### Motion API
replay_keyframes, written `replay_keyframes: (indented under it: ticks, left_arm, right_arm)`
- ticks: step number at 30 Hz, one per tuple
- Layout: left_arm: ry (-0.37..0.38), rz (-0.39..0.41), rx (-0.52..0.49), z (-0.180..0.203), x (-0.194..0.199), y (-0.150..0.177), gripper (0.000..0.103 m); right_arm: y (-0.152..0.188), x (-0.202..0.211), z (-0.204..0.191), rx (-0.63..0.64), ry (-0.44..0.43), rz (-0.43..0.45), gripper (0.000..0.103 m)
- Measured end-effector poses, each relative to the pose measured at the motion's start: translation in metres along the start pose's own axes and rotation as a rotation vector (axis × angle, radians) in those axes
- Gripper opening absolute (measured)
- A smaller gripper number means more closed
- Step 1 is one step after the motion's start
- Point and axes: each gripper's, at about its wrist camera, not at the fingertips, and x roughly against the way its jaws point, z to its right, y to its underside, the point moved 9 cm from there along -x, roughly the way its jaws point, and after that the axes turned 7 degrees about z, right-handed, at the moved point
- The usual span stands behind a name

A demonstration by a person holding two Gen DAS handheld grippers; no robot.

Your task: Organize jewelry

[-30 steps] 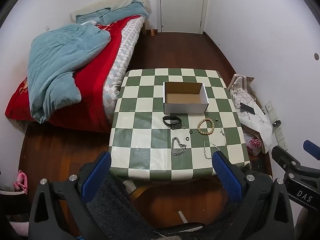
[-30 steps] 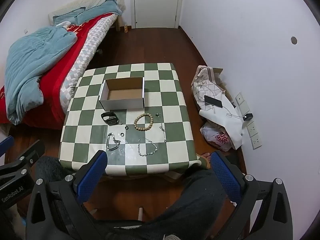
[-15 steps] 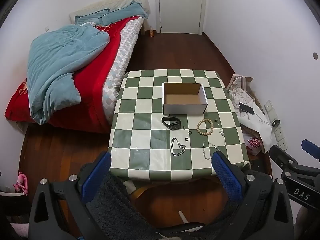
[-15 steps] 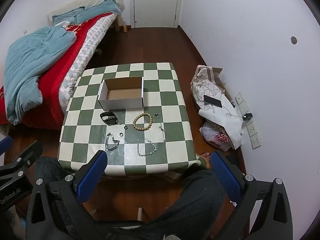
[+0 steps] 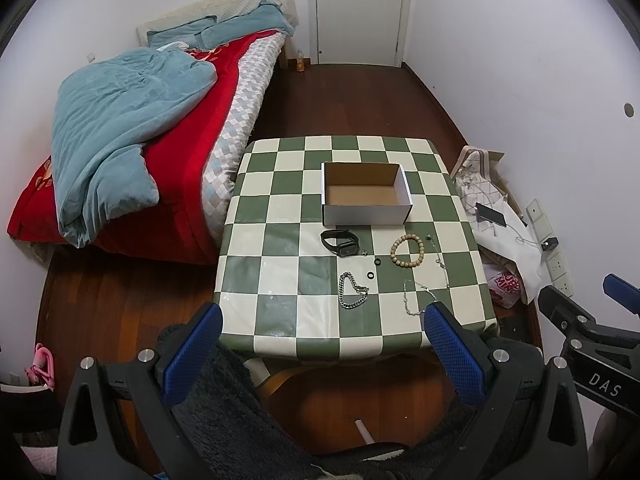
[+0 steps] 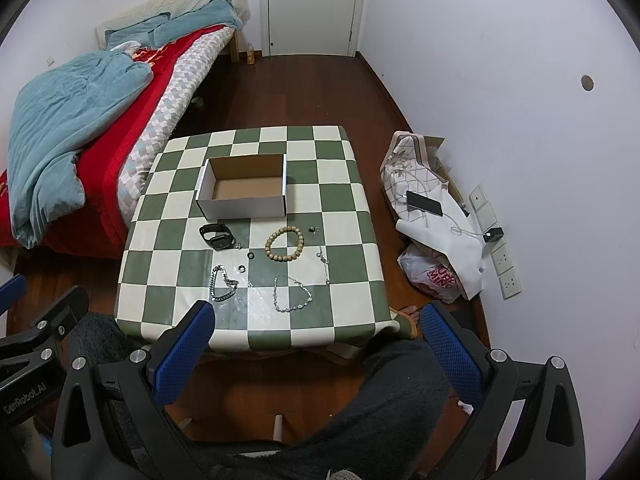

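Note:
An open white cardboard box stands empty on a green-and-white checked table. In front of it lie a black watch band, a wooden bead bracelet, a thick silver chain, a thin silver chain, small black rings and small earrings. My left gripper and right gripper are both open and empty, held high over the table's near edge.
A bed with a blue quilt and red cover stands left of the table. Bags, a phone and a cable lie on the floor by the right wall. A closed door is at the back. The person's dark-clothed legs are below.
Both grippers have drifted slightly, so the table sits a little differently in each view. Nothing on the table has moved.

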Motion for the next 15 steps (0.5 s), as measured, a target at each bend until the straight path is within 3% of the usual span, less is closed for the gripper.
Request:
replay_keyframes:
  ticks: [15]
  left_arm:
    - [0.001, 0.001, 0.0, 0.003, 0.001, -0.0011, 0.103]
  right_arm:
    - [-0.0004, 0.0012, 0.001, 0.002, 0.005, 0.002, 0.103]
